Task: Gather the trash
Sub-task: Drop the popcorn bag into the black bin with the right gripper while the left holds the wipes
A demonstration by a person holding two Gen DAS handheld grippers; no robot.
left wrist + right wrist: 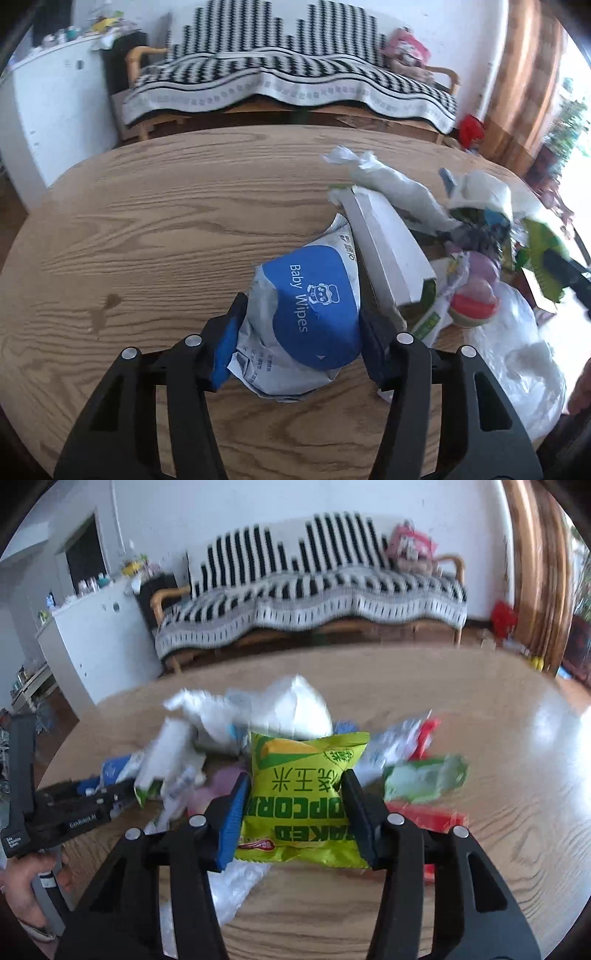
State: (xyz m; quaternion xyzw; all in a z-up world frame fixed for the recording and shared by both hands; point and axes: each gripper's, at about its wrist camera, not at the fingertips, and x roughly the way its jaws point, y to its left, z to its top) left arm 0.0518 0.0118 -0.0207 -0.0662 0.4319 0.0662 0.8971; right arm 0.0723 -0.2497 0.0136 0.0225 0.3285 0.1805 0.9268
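Note:
My left gripper [301, 314] is shut on a blue and white baby wipes pack [308, 314] and holds it over the wooden table [166, 229]. My right gripper [295, 794] is shut on a yellow-green popcorn bag [301, 790] above a pile of trash. The pile holds a white carton [388, 243], a white plastic bag [391, 184], a pink and red ball-like item [474, 295] and green wrappers [424, 779]. The left gripper also shows at the left of the right wrist view [74, 812].
A clear plastic bag [517, 362] lies at the table's right edge. A red wrapper [424, 818] lies under the popcorn bag. A sofa with a black and white cover [288, 85] stands behind the table. A white cabinet [55, 110] is at the left.

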